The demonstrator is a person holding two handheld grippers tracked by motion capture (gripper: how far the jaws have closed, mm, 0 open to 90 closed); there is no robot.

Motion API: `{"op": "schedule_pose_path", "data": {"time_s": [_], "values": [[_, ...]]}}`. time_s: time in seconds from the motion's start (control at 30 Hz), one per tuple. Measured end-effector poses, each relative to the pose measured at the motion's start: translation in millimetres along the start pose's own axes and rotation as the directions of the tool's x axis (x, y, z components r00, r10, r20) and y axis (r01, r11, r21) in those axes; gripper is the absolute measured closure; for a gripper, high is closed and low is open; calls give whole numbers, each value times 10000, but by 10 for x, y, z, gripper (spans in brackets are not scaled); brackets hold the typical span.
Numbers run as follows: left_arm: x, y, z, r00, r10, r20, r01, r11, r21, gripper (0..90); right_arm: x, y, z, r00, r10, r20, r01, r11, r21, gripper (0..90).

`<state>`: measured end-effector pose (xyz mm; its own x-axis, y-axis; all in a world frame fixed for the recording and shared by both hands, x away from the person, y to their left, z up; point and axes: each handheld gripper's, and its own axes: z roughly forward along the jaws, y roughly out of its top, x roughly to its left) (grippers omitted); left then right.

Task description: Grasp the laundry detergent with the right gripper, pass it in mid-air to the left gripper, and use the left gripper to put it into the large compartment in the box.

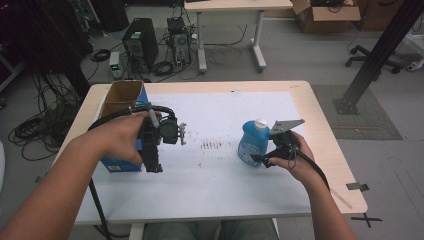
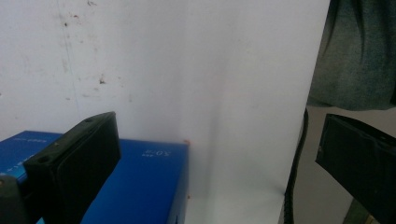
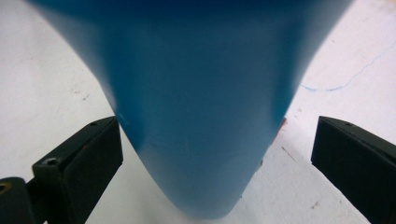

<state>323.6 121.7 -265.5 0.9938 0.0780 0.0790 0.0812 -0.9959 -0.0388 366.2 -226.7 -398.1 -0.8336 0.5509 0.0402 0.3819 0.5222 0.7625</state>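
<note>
The blue plastic bottle with a white cap [image 1: 253,143] stood between the right gripper's [image 3: 217,154] spread fingers [image 3: 79,165], unclamped, while the left gripper's [image 2: 215,158] parted fingers hung over the blue cardboard box [image 2: 140,179] near the white worktop's [image 1: 225,175] left edge.

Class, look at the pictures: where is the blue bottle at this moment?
In the high view the blue bottle stands on the right half of the white mat, just ahead of the open right gripper, far from the blue box.
</note>
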Motion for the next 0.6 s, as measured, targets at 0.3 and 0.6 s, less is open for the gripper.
{"op": "schedule_pose_path", "data": {"time_s": [0.3, 0.6], "values": [[3, 4, 6, 10000, -2, 6, 2, 10000, 3, 2, 9, -17, 30, 9999, 103, 97, -99, 9993, -366, 22], [0, 11, 18, 10000, 12, 19, -12, 10000, -13, 2, 18, -28, 48, 9993, 284, 241, -269, 9977, -615, 19]]}}
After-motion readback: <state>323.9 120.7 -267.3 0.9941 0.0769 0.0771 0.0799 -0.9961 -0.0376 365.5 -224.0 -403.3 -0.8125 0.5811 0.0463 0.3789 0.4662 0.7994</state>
